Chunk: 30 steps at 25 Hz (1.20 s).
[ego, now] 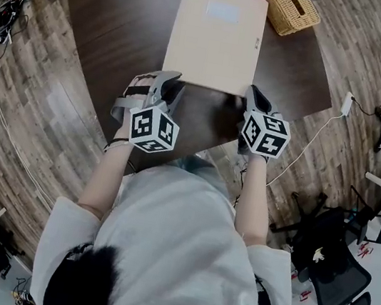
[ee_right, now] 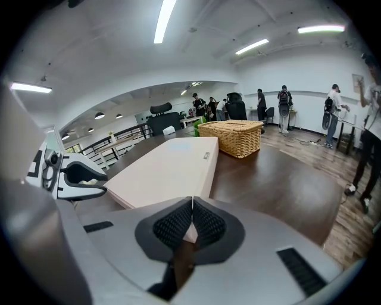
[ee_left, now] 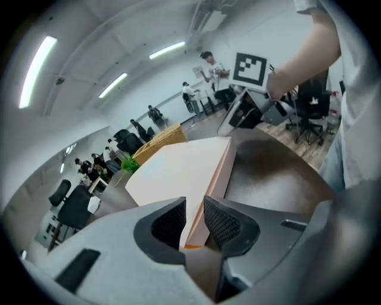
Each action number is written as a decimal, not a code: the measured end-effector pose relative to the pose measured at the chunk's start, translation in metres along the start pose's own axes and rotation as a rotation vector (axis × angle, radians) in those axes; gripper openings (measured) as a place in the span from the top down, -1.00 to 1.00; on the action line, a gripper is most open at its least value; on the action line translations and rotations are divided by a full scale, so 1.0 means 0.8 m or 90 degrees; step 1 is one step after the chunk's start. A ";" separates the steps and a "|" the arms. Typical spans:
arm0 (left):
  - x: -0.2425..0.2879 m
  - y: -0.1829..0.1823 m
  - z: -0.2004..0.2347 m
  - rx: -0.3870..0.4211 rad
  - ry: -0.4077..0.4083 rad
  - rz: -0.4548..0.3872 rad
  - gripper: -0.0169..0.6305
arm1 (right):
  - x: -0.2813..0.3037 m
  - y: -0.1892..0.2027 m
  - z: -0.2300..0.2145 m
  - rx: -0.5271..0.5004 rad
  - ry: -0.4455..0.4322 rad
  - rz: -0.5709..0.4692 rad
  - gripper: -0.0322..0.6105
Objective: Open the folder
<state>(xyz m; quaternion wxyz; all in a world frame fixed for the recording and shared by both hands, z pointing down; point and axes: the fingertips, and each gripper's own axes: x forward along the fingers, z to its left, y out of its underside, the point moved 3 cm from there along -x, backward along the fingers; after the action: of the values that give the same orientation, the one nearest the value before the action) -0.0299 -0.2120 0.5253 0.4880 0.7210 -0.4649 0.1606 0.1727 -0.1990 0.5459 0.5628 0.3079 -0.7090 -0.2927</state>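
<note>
- Folder [ego: 215, 36]: beige, closed, lying flat on the dark table [ego: 118, 20], with one short edge toward the person. There is a pale label patch on the cover.
- Head view: the left gripper [ego: 169, 83] is at the near left corner and the right gripper [ego: 252, 95] at the near right corner. From above, the gripper bodies and marker cubes [ego: 153, 129] cover the jaws, so the grip cannot be read here.
- Left gripper view: the jaws stand a narrow gap apart and the folder's corner fills that gap, with a pad against each side. This view also shows the folder's orange-pink side edge and its thickness, which the head view does not.
- Right gripper view: the jaws are drawn in until the tips almost meet, with a pale sliver of the folder's corner pinched between the pads. The cover runs away flat from the jaws.
- Wicker basket [ego: 280, 2]: on the table past the folder's far right corner. The right gripper view shows it near the folder but not touching it.
- Gripper views only: standing people [ee_right: 284, 110] and ceiling lights.
- Head view only: wood floor [ego: 39, 108] and an office chair [ego: 340, 271].
</note>
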 end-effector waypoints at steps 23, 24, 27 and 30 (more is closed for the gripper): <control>0.017 -0.010 -0.009 0.109 -0.045 0.058 0.71 | 0.003 0.000 -0.001 -0.017 -0.004 0.007 0.87; 0.016 -0.011 -0.008 0.111 -0.049 0.056 0.70 | 0.003 0.000 -0.001 -0.018 -0.004 0.008 0.87; 0.016 -0.013 -0.005 0.111 -0.064 0.052 0.66 | 0.005 -0.002 0.000 -0.022 -0.005 0.008 0.87; 0.017 -0.014 -0.004 0.109 -0.071 0.049 0.63 | 0.006 -0.003 0.002 -0.028 -0.007 0.011 0.87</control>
<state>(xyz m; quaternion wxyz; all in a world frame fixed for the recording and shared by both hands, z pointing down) -0.0130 -0.2149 0.5303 0.3912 0.7497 -0.5032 0.1782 0.1708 -0.2037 0.5469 0.5681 0.2879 -0.7081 -0.3050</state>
